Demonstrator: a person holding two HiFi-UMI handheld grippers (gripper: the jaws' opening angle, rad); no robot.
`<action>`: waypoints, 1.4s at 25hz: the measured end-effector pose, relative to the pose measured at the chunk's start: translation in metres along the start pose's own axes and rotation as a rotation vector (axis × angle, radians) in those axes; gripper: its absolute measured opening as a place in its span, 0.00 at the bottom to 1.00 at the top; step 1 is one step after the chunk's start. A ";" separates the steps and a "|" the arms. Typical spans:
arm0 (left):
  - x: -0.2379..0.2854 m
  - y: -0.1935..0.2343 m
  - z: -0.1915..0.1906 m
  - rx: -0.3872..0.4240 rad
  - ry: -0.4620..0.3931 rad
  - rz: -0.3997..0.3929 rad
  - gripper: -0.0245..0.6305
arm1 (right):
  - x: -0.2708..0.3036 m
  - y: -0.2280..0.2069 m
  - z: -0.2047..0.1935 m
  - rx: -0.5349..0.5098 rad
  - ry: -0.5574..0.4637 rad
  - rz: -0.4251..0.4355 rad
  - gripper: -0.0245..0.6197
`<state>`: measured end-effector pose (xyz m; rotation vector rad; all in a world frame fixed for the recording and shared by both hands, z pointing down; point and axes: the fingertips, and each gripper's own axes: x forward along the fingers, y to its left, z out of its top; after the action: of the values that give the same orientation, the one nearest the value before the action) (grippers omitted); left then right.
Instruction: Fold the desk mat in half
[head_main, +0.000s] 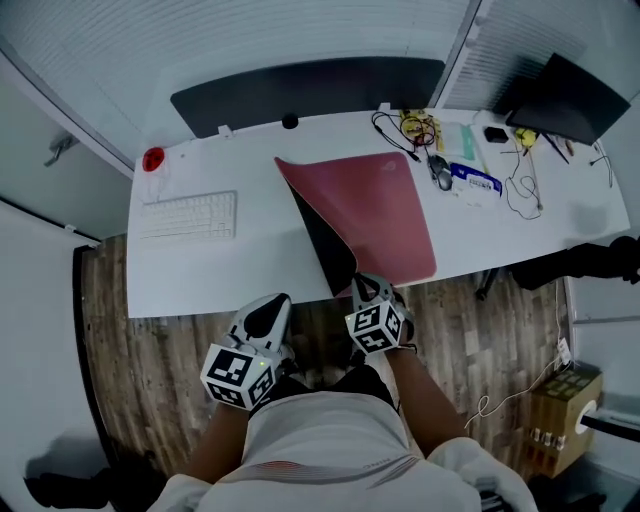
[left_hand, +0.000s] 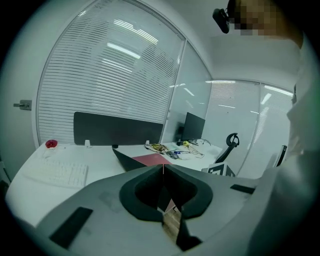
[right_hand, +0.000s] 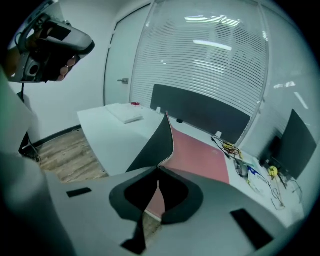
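1. Your right tool (head_main: 364, 287) is clamped on the desk mat (head_main: 385, 210). In the right gripper view the two jaws meet on its stitched edge, and the sheet runs down between them (right_hand: 159, 171).
2. The corner you grip is at the mat's 7 o'clock. It is raised off the tabletop (head_main: 230, 272), at the tabletop's 6 o'clock edge.
3. The mat's 9 o'clock side stands up from that grip and shows its black underside. The rest lies flat with the pink face up.
4. Your left tool (head_main: 270, 310) has its jaws together. In the left gripper view the tips (left_hand: 163, 168) touch and nothing is pinched between them.
5. The left tool hangs over the wooden floor (head_main: 150, 335), at 8 o'clock from the right tool. It is just off the tabletop's near edge and touches nothing.
6. A white keyboard (head_main: 188, 215) lies at 9 o'clock from the mat, apart from it.
7. A dark panel (head_main: 300, 90) runs along the tabletop's 12 o'clock edge.
8. Loose cables (head_main: 415, 128) sit at the mat's 1 o'clock, just past its far corner.
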<state>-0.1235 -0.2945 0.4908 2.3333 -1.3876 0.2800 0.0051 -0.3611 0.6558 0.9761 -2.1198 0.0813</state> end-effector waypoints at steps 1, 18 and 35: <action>0.005 -0.006 0.002 0.006 -0.002 -0.006 0.06 | -0.003 -0.010 -0.005 0.015 0.001 -0.012 0.14; 0.050 -0.065 0.008 0.049 0.024 -0.051 0.06 | -0.015 -0.124 -0.169 0.435 0.188 -0.142 0.14; 0.042 -0.044 0.059 0.141 -0.084 -0.155 0.06 | -0.141 -0.158 -0.014 0.397 -0.242 -0.349 0.13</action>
<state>-0.0665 -0.3357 0.4428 2.5798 -1.2518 0.2431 0.1753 -0.3807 0.5302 1.6506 -2.1571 0.2246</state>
